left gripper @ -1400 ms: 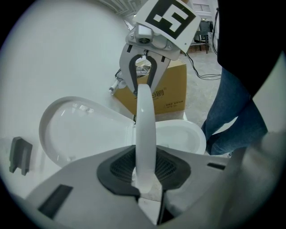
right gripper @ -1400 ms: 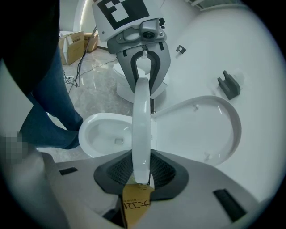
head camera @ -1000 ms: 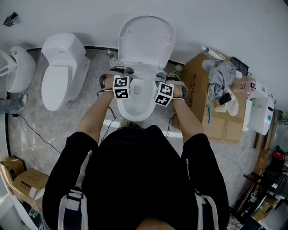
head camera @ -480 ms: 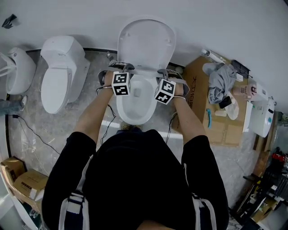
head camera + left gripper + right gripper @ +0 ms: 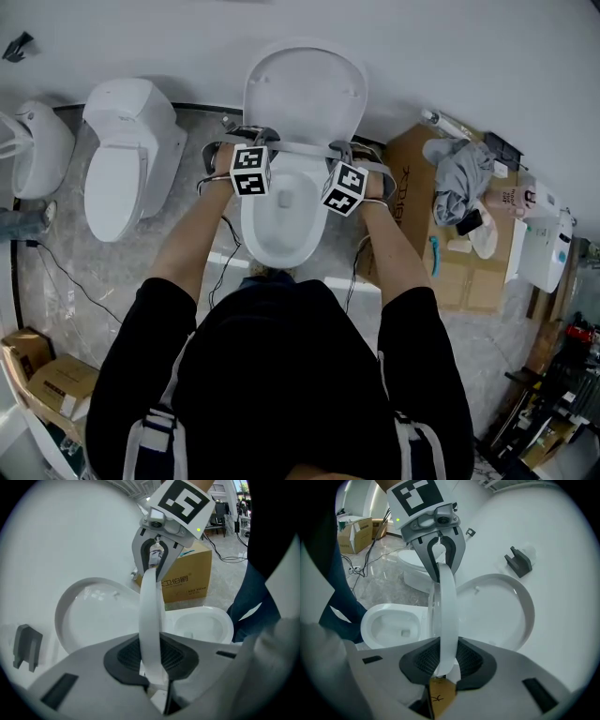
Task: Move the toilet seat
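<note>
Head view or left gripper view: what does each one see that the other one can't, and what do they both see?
Only the head view shows the second toilet and the grey cloth. Only the left gripper view shows up close how the left tongs pinch the thin edge of the toilet seat. Both show the seat, the raised lid, the bowl and the right tongs.

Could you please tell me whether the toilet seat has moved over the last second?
Yes: the toilet seat has swung up, away from the bowl rim toward the raised lid.
</note>
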Motion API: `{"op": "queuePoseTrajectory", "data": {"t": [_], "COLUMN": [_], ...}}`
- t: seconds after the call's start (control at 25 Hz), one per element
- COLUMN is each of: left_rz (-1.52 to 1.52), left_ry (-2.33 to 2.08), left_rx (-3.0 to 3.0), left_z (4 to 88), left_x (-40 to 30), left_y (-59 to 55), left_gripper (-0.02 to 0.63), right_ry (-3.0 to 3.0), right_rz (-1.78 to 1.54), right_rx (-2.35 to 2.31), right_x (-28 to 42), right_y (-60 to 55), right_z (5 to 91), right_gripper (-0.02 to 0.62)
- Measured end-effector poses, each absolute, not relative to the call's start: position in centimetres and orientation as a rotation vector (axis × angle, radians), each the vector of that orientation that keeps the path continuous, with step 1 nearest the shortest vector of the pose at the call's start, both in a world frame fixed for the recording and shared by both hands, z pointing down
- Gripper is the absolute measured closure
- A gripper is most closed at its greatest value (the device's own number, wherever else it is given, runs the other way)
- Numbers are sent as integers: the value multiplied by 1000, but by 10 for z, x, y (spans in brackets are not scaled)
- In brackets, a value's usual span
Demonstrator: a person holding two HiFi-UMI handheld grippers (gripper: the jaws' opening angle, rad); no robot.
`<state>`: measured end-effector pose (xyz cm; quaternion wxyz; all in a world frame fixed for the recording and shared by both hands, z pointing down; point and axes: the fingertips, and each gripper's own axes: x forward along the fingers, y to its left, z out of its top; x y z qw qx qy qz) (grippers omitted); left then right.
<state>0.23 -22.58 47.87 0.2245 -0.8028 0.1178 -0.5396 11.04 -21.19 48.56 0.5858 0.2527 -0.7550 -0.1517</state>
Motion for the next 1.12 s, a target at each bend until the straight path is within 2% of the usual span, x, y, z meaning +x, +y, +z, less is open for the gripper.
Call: {"op": "queuePoseTrajectory", "data": {"t": [1.12], "left_rz": [-1487], "left_ry": [325], "left_rx": [-2273], "left_z": [465], "left_x": [6], "left_y": [-281], "left_gripper": [514], "right_ry": [-1788], "right_rz": [-317], "right_rx": [588], "right_x": [113], "right_y": [-269], "right_z": [473], "right_gripper": [496]}}
